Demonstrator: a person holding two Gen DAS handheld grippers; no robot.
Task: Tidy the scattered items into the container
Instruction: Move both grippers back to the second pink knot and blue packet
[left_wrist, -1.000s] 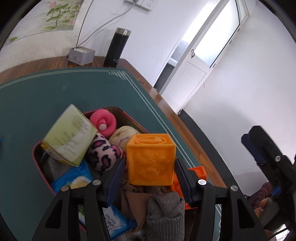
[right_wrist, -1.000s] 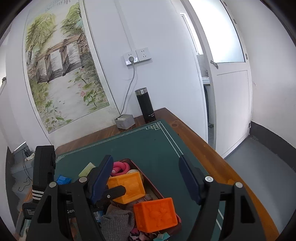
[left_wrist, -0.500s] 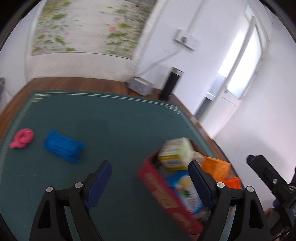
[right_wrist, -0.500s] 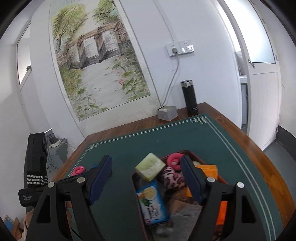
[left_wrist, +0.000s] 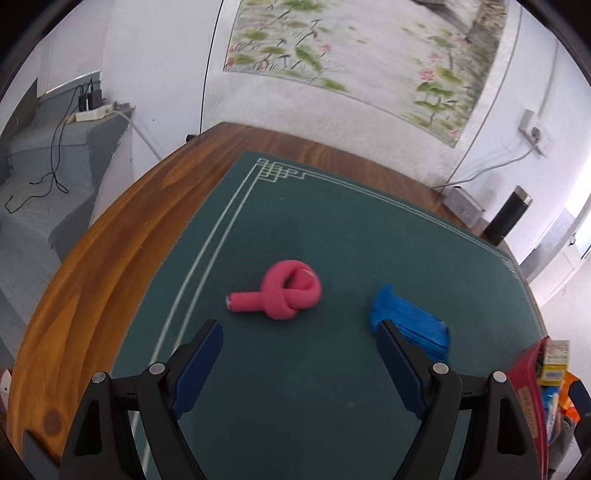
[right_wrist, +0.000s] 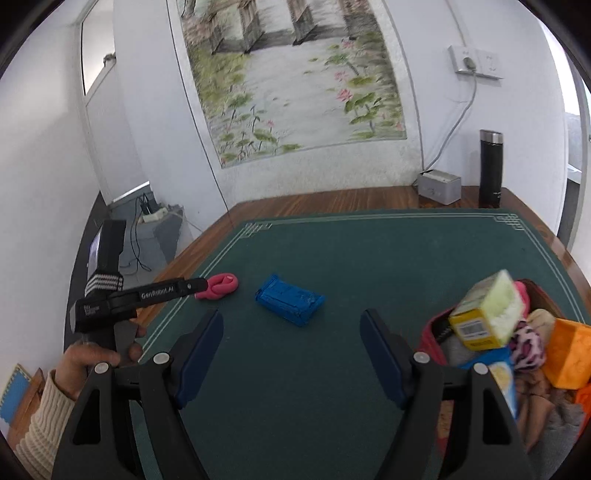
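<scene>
A pink knotted toy (left_wrist: 284, 293) lies on the green mat, just ahead of my left gripper (left_wrist: 299, 328), which is open with nothing between its fingers. A blue packet (left_wrist: 410, 321) lies to the toy's right, partly behind the right fingertip (left_wrist: 388, 332). In the right wrist view the blue packet (right_wrist: 290, 299) sits just ahead of my open, empty right gripper (right_wrist: 291, 319), with the pink toy (right_wrist: 219, 286) further left. The red container (right_wrist: 432, 332) at the right holds a green and yellow carton (right_wrist: 487, 314), an orange cube (right_wrist: 569, 354) and soft items.
The green mat (right_wrist: 369, 258) covers a wooden table (left_wrist: 110, 258) whose rim curves along the left. A black flask (right_wrist: 490, 168) and a grey box (right_wrist: 439, 186) stand at the back. A hand (right_wrist: 88, 358) in a cream sleeve holds the left tool.
The left gripper let go of the orange cube over the container and opened wide. Both grippers then swung left, to the pink toy and the blue packet.
</scene>
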